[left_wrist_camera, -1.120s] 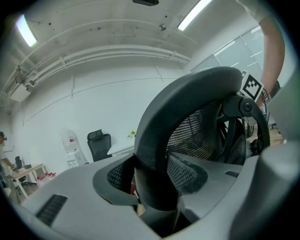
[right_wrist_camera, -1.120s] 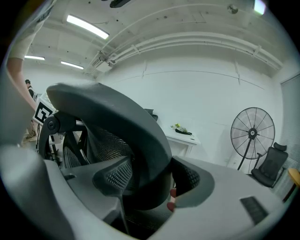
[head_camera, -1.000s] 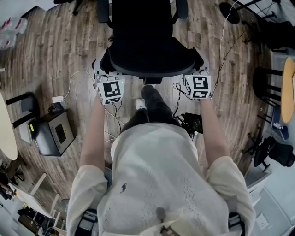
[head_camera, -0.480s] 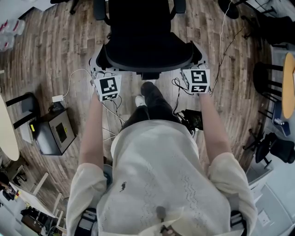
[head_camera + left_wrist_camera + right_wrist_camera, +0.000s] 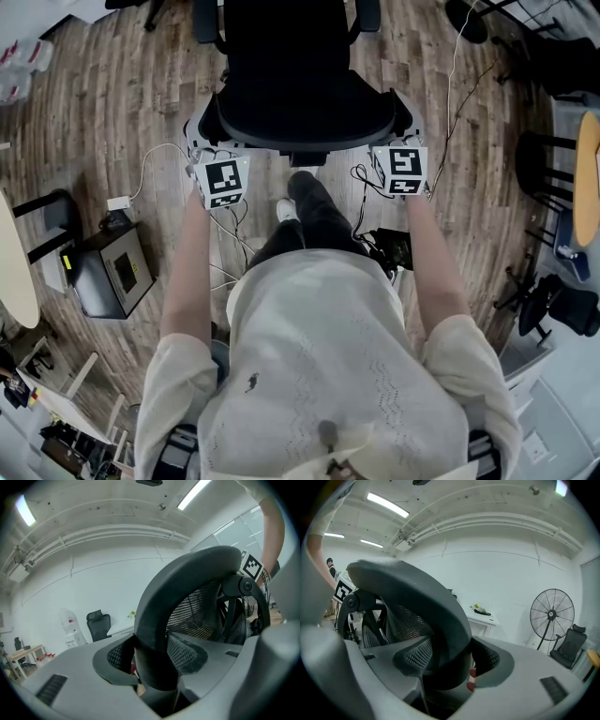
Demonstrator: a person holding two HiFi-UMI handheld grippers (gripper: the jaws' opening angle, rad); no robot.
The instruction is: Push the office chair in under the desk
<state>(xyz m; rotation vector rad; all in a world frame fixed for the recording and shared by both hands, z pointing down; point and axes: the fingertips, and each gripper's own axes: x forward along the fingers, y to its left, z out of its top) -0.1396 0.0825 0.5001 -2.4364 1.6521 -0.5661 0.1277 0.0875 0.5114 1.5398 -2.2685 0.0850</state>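
The office chair [image 5: 300, 103] stands on the wooden floor [image 5: 122, 112] right in front of the person, its back turned toward them and its seat and armrests pointing away. The left gripper [image 5: 152, 656] is clamped on the left edge of the backrest [image 5: 187, 569], the thick grey rim sitting between its pads, and the right gripper [image 5: 452, 658] grips the opposite edge in the same way - both tongs are closed on the chair, one at each side. This looks like the pushing step itself: the hold is made and the chair has yet to reach its place. No desk shows ahead of the chair in the head view; a white table [image 5: 483, 619] stands across the room in the right gripper view, though I cannot tell whether it is the one meant. The next move likely calls for an even forward push from both sides - so the chair rolls straight rather than swivelling - with the armrests lined up to pass beneath the desktop.
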